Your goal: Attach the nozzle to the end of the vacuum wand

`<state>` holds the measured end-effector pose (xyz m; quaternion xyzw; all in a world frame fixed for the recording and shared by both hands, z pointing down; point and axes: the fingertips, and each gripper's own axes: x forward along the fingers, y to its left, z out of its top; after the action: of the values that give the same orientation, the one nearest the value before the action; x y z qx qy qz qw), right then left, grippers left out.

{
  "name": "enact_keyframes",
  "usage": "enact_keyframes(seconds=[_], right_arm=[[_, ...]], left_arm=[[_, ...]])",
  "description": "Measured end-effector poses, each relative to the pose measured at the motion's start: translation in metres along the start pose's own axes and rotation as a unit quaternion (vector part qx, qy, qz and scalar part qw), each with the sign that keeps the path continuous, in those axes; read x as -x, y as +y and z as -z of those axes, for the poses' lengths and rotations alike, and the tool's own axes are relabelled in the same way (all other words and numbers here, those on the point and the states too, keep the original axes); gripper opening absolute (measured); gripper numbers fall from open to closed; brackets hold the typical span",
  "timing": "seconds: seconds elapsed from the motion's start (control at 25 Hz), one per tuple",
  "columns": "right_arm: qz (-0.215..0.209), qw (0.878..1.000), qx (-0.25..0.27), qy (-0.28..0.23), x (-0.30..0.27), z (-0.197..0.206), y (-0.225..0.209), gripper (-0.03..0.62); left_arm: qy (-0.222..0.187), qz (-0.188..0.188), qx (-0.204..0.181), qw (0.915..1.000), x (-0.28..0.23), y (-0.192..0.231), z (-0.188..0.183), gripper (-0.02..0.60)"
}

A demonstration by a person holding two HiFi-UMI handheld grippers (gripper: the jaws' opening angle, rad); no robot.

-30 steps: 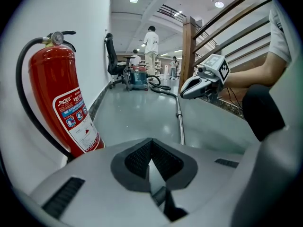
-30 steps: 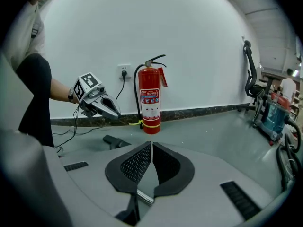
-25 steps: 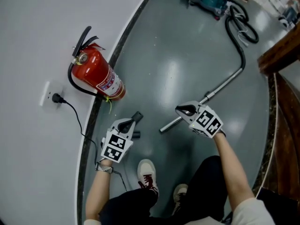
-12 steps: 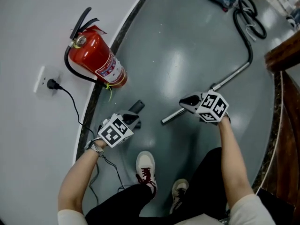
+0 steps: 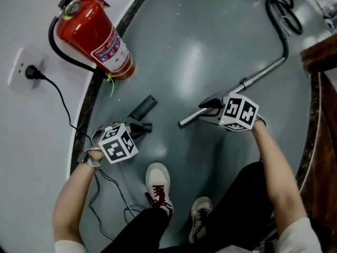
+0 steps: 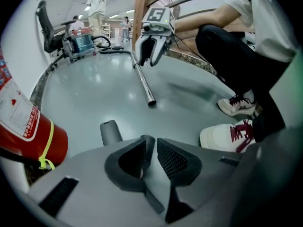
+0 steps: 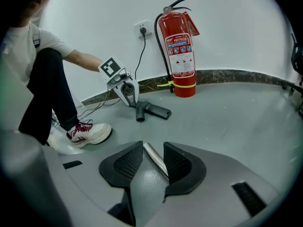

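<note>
The left gripper (image 6: 154,144) has its jaws at a narrow gap, having just been opening, and nothing sits between the pads. It points steeply down at the grey floor (image 5: 200,46). The nozzle (image 5: 143,109) lies flat on the floor just beyond its tips, at about 1 o'clock from the gripper in the head view, and I cannot tell whether the two touch.

The right gripper (image 7: 153,150) has also just been opening. Its jaws stand wider, with the vacuum wand (image 6: 144,86) running between the pads and a visible gap on the left pad's side. In the head view the metal wand slants from its open end at 8 o'clock, past the jaws, toward 2 o'clock, where it joins a black hose (image 5: 284,36). The wand's open end and the nozzle are apart, with bare floor between them.

A red fire extinguisher (image 5: 97,33) stands at the wall at 11 o'clock from the nozzle. A plug sits in a wall socket (image 5: 23,70) at 9 o'clock from the extinguisher. The person's shoes (image 5: 158,186) are at 6 o'clock.
</note>
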<state>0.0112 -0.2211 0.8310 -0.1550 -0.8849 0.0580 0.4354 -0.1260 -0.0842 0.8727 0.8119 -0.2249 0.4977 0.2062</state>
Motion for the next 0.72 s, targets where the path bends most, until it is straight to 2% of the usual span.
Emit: enact_keyframes(seconds=[0.08, 0.2, 0.28, 0.4, 0.52, 0.6, 0.72], right_arm=[[0.008, 1.0, 0.007, 0.013, -0.001, 0.005, -0.005, 0.137], [0.013, 0.999, 0.011, 0.032, -0.007, 0.016, -0.009, 0.146], [0.008, 0.999, 0.017, 0.046, -0.011, 0.022, -0.007, 0.155], [0.009, 0.995, 0.053, 0.082, -0.019, 0.032, -0.009, 0.166], [0.016, 0.981, 0.122, 0.147, -0.029, 0.057, -0.009, 0.175], [0.021, 0.977, 0.143, 0.157, -0.03, 0.063, -0.007, 0.183], [0.029, 0.974, 0.157, 0.161, -0.031, 0.062, -0.012, 0.19]], left_arm=[[0.014, 0.004, -0.02, 0.9997, 0.002, 0.0, 0.009, 0.089], [-0.006, 0.03, 0.007, 0.9995, 0.009, -0.003, 0.01, 0.108], [-0.005, 0.049, 0.009, 0.9987, 0.009, -0.008, 0.012, 0.145], [0.002, 0.032, 0.0, 0.9995, 0.003, 0.002, 0.016, 0.164], [0.007, 0.032, -0.009, 0.9994, -0.002, 0.001, 0.016, 0.166], [0.028, 0.044, -0.025, 0.9983, -0.006, -0.005, 0.018, 0.189], [0.037, 0.036, -0.045, 0.9977, -0.011, -0.001, 0.014, 0.213]])
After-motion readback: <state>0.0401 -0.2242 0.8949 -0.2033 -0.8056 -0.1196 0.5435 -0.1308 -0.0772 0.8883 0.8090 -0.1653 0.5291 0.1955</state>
